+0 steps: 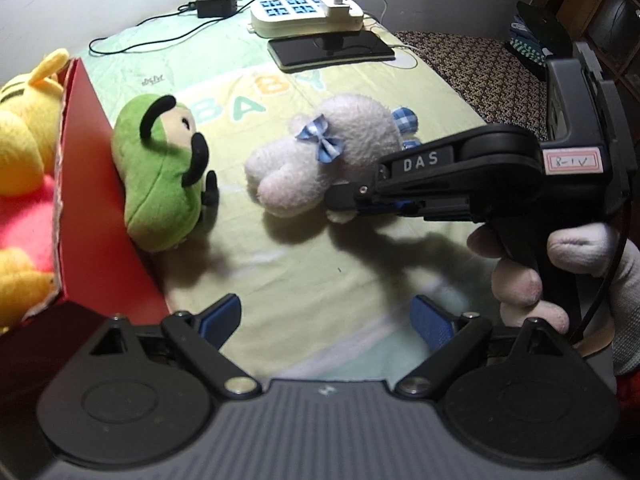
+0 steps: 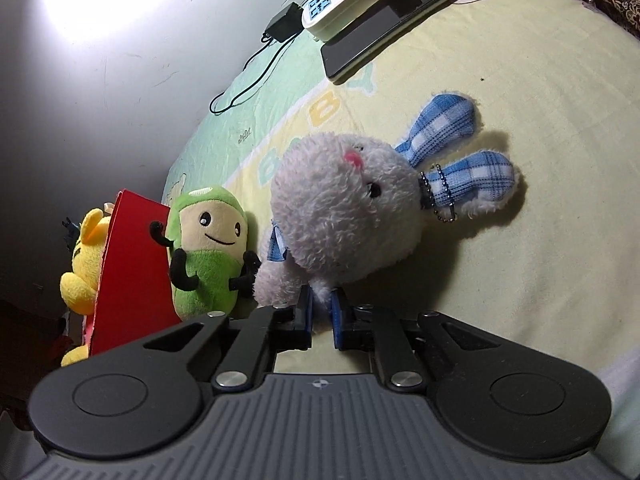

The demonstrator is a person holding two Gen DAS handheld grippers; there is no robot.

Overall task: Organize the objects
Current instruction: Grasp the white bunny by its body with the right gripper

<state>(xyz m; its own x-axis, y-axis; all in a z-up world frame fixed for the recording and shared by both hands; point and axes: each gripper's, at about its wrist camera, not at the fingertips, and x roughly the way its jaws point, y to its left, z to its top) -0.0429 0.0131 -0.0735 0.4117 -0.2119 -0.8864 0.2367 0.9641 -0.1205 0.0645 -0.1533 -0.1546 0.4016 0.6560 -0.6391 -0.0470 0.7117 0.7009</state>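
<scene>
A white plush rabbit (image 1: 320, 160) with blue plaid ears and bow lies on the yellow-green blanket (image 1: 304, 280). My right gripper (image 2: 322, 310) is shut on the rabbit's (image 2: 340, 216) lower limb; it shows in the left wrist view (image 1: 344, 204) reaching in from the right. A green plush (image 1: 160, 176) with black arms leans against the red box (image 1: 96, 208); it also shows in the right wrist view (image 2: 208, 248). A yellow plush (image 1: 24, 128) sits inside the box. My left gripper (image 1: 328, 320) is open and empty, above bare blanket in front of the toys.
A white power strip (image 1: 308, 14), a black phone (image 1: 332, 50) and a black adapter (image 1: 216, 4) with cable lie at the blanket's far end. A dark patterned cloth (image 1: 480, 68) lies at the right. A wall runs behind.
</scene>
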